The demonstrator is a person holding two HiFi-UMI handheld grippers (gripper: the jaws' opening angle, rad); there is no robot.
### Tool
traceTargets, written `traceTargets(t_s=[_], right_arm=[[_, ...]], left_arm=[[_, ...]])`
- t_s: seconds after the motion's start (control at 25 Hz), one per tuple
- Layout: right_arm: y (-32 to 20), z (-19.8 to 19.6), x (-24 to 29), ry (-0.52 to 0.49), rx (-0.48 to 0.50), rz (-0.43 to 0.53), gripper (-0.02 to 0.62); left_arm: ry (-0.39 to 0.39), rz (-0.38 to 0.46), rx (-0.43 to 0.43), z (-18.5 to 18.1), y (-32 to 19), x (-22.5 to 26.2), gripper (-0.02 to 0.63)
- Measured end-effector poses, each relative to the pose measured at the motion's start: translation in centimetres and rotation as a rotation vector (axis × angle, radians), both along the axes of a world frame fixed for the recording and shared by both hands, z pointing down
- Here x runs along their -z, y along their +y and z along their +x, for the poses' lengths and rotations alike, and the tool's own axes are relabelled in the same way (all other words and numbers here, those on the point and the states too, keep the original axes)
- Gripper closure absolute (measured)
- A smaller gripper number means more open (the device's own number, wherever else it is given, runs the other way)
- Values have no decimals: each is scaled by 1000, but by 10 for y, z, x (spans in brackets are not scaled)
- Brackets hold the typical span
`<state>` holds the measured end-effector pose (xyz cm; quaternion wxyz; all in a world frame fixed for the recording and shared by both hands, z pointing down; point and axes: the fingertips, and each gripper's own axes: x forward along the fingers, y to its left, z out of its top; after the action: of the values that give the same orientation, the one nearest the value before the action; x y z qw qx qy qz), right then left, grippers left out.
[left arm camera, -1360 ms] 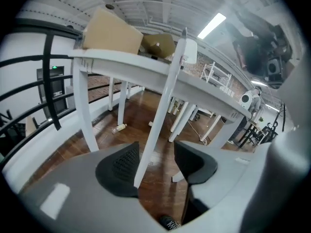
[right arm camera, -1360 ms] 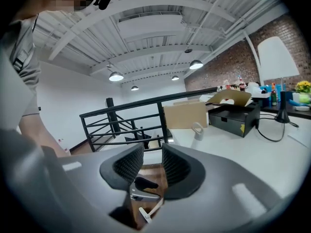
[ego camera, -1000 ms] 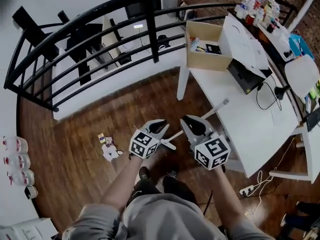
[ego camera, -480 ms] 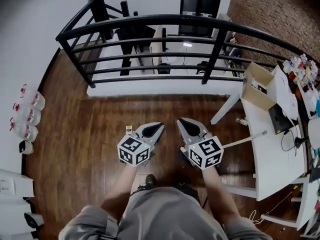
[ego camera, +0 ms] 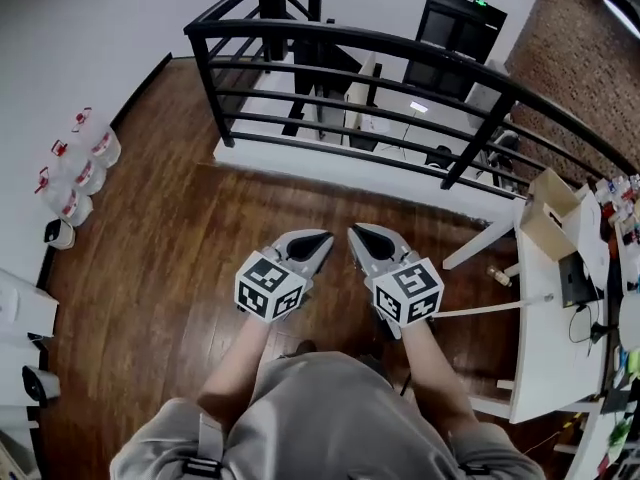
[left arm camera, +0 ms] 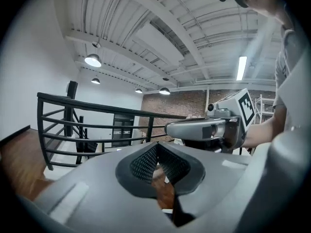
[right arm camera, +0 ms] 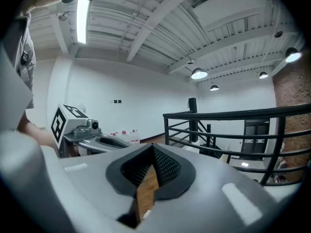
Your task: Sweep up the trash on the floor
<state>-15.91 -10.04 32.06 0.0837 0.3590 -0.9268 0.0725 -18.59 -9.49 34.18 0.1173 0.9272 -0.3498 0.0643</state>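
In the head view both grippers are held side by side at chest height over the dark wooden floor [ego camera: 170, 268]. My left gripper [ego camera: 318, 238] is shut with nothing in it, and so is my right gripper [ego camera: 358, 232]. In the left gripper view the left gripper [left arm camera: 156, 147] has its jaws meeting, and the right gripper's body [left arm camera: 209, 129] shows beside it. In the right gripper view the right gripper [right arm camera: 151, 149] is likewise closed and empty, with the left gripper's body [right arm camera: 87, 130] at the left. No trash shows on the floor. A thin white pole [ego camera: 490, 308] slants by the table.
A black railing [ego camera: 400, 48] curves across ahead, with a lower level beyond it. Several plastic bottles [ego camera: 80, 163] stand by the left wall. A white table [ego camera: 545, 338] and an open cardboard box [ego camera: 555, 213] are at the right. White cabinets [ego camera: 20, 308] sit at the left edge.
The head view has swung left: the table and box slid to the right edge and the bottles moved up the left side. The small trash pile seen earlier is out of sight.
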Motion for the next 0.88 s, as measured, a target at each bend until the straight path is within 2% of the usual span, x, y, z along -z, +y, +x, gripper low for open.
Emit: traceTargets(t_s=[0.24,0.88], right_arm=[[0,-32,9,-7,44,18,594],[-1,-44,16,-23,16,23,594]], left_arm=[[5,4,43,-32,9,7,600],[3,-4,40,-50,14,2,600]])
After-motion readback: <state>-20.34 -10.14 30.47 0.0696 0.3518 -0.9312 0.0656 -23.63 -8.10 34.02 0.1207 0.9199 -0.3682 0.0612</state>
